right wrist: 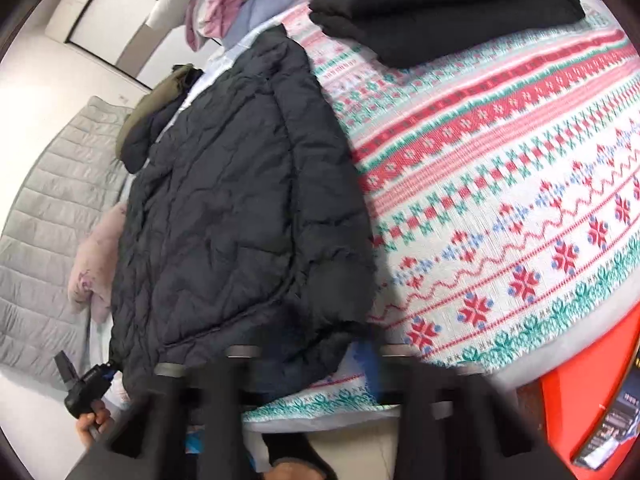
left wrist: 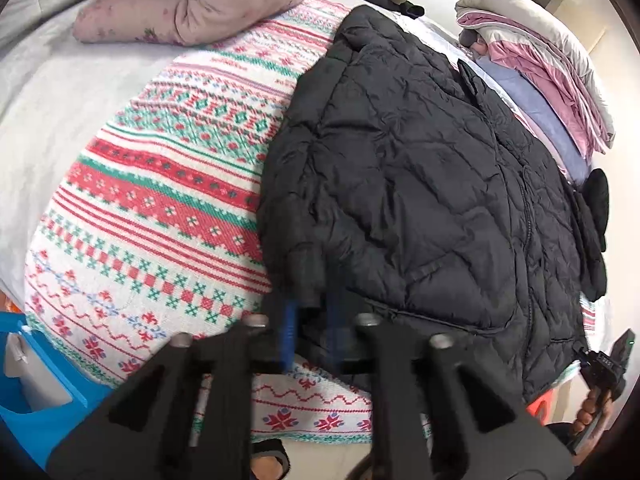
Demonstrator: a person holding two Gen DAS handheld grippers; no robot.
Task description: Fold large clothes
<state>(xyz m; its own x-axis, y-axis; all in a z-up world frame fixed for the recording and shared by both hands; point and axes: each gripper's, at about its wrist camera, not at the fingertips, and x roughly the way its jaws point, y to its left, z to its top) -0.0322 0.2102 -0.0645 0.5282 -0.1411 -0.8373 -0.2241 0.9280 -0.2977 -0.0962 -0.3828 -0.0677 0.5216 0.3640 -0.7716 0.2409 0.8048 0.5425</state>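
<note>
Two grippers at the hem of the black puffer jacket (left wrist: 420, 184), which lies flat on the patterned blanket (left wrist: 160, 208), centre-right in left wrist view, centre-left in right wrist view. Left gripper (left wrist: 310, 300): fingers clenched on jacket's lower corner, bottom centre of frame. Right gripper (right wrist: 308, 364): tips blurred, bottom centre at the other hem corner; jaws closed, can't tell if fabric is pinched. Folded black garment (right wrist: 448, 4) upper right in right view. Pink floral quilt (left wrist: 188, 4) upper left, stacked bedding (left wrist: 536, 72) upper right in left view.
</note>
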